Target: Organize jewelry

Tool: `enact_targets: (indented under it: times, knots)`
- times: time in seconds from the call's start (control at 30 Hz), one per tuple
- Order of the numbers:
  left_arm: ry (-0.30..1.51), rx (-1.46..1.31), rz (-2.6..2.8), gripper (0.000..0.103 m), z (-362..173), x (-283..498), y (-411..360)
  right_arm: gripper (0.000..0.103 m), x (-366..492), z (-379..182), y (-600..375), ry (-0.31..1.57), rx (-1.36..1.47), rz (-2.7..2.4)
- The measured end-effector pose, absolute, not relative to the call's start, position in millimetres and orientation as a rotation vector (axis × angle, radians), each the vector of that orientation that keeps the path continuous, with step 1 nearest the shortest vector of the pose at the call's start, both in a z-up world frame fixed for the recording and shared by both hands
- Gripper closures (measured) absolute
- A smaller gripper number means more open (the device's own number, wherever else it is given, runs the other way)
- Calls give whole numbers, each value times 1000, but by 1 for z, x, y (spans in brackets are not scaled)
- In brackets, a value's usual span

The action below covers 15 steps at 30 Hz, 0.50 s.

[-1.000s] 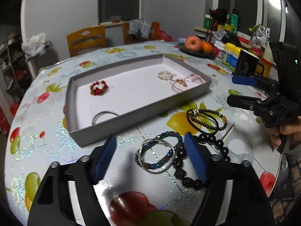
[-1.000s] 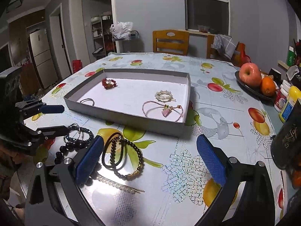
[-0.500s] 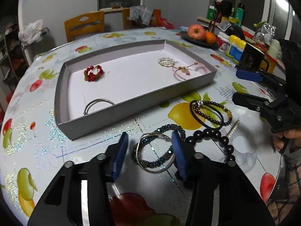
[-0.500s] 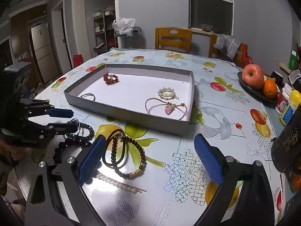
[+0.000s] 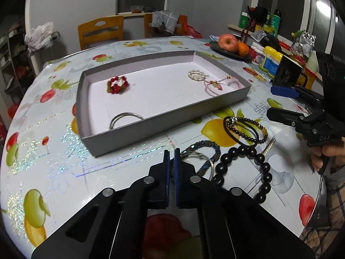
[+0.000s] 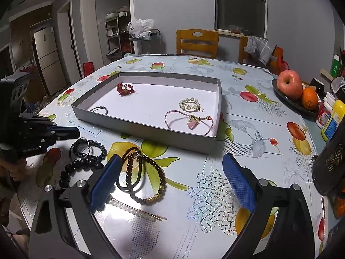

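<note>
While the right gripper (image 6: 170,181) gapes, the left gripper (image 5: 171,158) pinches the blue bracelet (image 5: 207,151).

Left tool (image 5: 171,153) now closed.

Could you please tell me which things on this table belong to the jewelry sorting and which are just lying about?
Part of the job: grey tray; blue bead bracelet; silver bangle; black bead bracelet; brown bead bracelet; pearl hairpin.

Just lying about: fruit plate; yellow bottle; chairs.
</note>
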<state>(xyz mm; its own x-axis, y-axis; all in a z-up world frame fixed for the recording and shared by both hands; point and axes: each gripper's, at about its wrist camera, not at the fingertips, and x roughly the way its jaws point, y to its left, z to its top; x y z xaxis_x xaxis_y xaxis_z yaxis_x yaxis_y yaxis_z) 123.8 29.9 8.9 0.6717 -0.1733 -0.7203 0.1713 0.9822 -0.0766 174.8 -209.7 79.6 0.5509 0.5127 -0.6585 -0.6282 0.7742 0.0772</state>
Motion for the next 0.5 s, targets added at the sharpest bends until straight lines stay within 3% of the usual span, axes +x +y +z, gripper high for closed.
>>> enact_targets:
  times: [0.2,0.4,0.47,0.5]
  knots:
    - [804,-11,-217,98,11,113,33,10,166,80,-206,724,-163,750]
    - [799,-38,-189,72,10,106,40,13,137,79,-183,743,-219,856]
    - [791,-41,-179,65,11,103,42,32,129,77,-173,753,-259,861]
    - [788,-43,-178,59,11,101,43,48,128,75,-170,763,-274,857]
